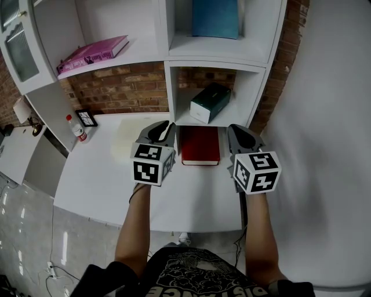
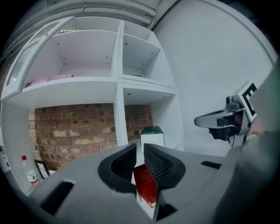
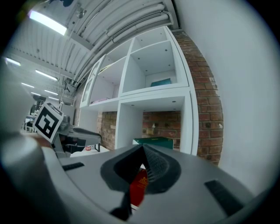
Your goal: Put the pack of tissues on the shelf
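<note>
The pack of tissues (image 1: 210, 102), a green and white box, lies in the lower right compartment of the white shelf (image 1: 168, 87); it also shows as the green-topped box (image 2: 152, 134) and the green box (image 3: 153, 141) in the gripper views. My left gripper (image 1: 161, 130) hovers over the desk in front of it, jaws drawn almost together with a slim gap and nothing between them (image 2: 140, 148). My right gripper (image 1: 240, 136) is level with it to the right, shut and empty (image 3: 143, 151). Neither touches the pack.
A red book (image 1: 200, 145) lies flat on the white desk (image 1: 104, 180) between the grippers. A pink book (image 1: 93, 53) lies on the left shelf, a blue book (image 1: 215, 17) stands above. A small bottle (image 1: 77, 129) and a frame (image 1: 87, 118) sit at the desk's left. A white wall closes the right.
</note>
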`<state>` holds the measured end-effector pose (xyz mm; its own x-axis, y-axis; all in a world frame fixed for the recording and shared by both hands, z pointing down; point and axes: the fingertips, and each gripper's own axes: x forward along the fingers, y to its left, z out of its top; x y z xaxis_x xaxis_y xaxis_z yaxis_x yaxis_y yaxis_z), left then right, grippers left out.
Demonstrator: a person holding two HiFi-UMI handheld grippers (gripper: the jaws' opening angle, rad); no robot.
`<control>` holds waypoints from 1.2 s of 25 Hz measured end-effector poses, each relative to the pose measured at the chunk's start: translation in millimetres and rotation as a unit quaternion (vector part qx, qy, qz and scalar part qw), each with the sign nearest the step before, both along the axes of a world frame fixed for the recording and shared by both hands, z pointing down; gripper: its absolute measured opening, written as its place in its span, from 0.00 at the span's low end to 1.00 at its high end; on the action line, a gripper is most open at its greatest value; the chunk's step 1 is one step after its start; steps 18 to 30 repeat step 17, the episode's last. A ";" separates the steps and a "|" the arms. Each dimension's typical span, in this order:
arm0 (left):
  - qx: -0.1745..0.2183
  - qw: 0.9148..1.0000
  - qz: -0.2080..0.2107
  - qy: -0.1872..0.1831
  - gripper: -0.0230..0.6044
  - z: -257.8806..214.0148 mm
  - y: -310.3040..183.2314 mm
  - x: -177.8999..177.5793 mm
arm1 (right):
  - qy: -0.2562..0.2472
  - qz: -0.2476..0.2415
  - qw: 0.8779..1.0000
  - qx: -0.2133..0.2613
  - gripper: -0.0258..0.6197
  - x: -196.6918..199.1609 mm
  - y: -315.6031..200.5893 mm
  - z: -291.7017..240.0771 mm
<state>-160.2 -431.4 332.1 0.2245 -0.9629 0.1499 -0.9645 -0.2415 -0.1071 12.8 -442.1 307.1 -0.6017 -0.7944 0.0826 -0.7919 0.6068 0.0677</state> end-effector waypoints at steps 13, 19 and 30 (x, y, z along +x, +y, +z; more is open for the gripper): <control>0.003 1.000 -0.007 0.010 0.05 1.6 -2.9 -2.6 | 0.005 -0.005 1.000 -0.001 0.04 -4.8 -0.7 1.5; 0.001 1.000 -0.009 0.013 0.05 3.7 -2.3 -3.2 | 0.007 -0.007 1.000 -0.002 0.04 -6.3 0.5 2.5; 0.001 1.000 -0.009 0.013 0.05 3.7 -2.3 -3.2 | 0.007 -0.007 1.000 -0.002 0.04 -6.3 0.5 2.5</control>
